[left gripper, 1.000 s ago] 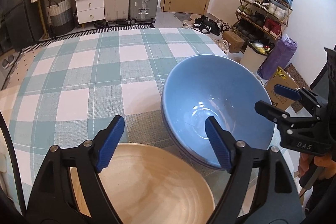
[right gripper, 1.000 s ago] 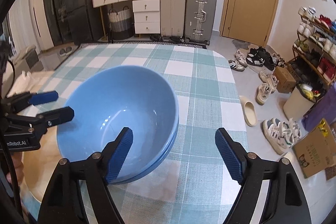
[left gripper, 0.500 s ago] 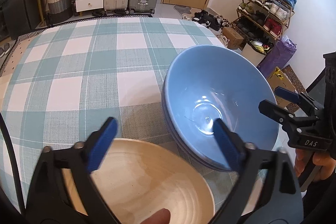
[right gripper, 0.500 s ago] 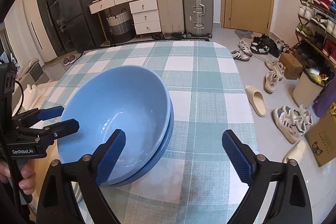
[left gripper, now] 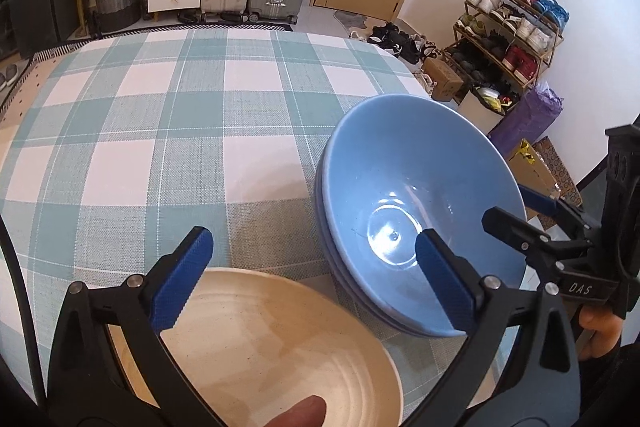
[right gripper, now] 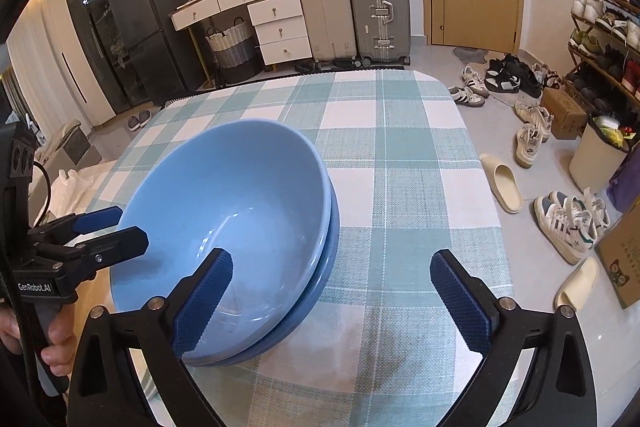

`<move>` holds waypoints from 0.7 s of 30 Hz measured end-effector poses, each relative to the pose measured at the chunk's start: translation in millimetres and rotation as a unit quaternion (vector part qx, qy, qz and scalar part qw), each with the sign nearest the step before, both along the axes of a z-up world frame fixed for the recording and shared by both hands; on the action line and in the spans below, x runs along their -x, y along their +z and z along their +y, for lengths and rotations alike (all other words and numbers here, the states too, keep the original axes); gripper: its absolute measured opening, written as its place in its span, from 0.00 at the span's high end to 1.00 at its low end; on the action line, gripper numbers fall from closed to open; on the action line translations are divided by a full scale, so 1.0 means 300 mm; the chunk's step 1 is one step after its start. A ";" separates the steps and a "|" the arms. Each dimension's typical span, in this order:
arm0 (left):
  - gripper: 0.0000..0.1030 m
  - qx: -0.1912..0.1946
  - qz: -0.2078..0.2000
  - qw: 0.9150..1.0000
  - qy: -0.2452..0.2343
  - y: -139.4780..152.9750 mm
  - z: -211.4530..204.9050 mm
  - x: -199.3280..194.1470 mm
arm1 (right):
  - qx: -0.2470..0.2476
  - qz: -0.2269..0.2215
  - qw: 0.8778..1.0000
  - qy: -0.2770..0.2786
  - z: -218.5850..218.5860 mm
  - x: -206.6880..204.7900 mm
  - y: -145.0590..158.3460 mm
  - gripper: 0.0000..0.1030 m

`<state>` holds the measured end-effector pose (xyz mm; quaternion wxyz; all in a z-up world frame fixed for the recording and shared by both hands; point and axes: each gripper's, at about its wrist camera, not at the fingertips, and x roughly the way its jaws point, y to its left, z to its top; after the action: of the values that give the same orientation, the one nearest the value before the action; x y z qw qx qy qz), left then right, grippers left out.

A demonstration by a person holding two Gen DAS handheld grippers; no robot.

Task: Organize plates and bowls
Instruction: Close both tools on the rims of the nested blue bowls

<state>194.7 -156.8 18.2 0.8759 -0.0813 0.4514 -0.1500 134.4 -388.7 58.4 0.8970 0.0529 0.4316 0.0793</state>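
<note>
Counting 2 stacked blue bowls [left gripper: 420,211], 1 cream plate [left gripper: 280,347], checked tablecloth [left gripper: 168,131].

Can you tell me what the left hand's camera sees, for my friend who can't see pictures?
Blue bowls sit stacked on a green-and-white checked tablecloth, beside a cream plate. The open left gripper hovers over both, and the right gripper comes in from the right.

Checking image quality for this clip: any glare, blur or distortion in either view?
Left wrist: sharp, glare rings in the blue bowl, fisheye bends the table edge, dark corners. Right wrist: sharp, softer sheen in the bowl, same fisheye curve.
</note>
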 end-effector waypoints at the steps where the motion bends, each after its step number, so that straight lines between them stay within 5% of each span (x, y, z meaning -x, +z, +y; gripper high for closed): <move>1: 0.02 0.004 0.000 1.000 0.004 -0.002 0.005 -0.003 | -0.007 -0.001 1.000 -0.001 -0.004 -0.001 -0.004 0.02; 8: 0.09 0.033 0.017 0.999 0.006 -0.028 0.015 -0.030 | -0.066 -0.007 0.998 -0.003 -0.015 -0.005 -0.018 0.04; 11: 0.15 0.048 0.022 0.999 -0.003 -0.036 0.012 -0.034 | -0.088 0.000 0.996 0.004 -0.011 -0.009 -0.029 0.23; 21: 0.54 0.043 0.012 0.998 -0.036 -0.034 -0.037 -0.015 | -0.103 -0.005 0.995 0.012 0.002 -0.004 -0.027 0.49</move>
<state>199.3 -167.9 7.9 0.8603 -0.1042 0.4574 -0.1993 135.7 -388.0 50.3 0.8880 0.1396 0.4170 0.1344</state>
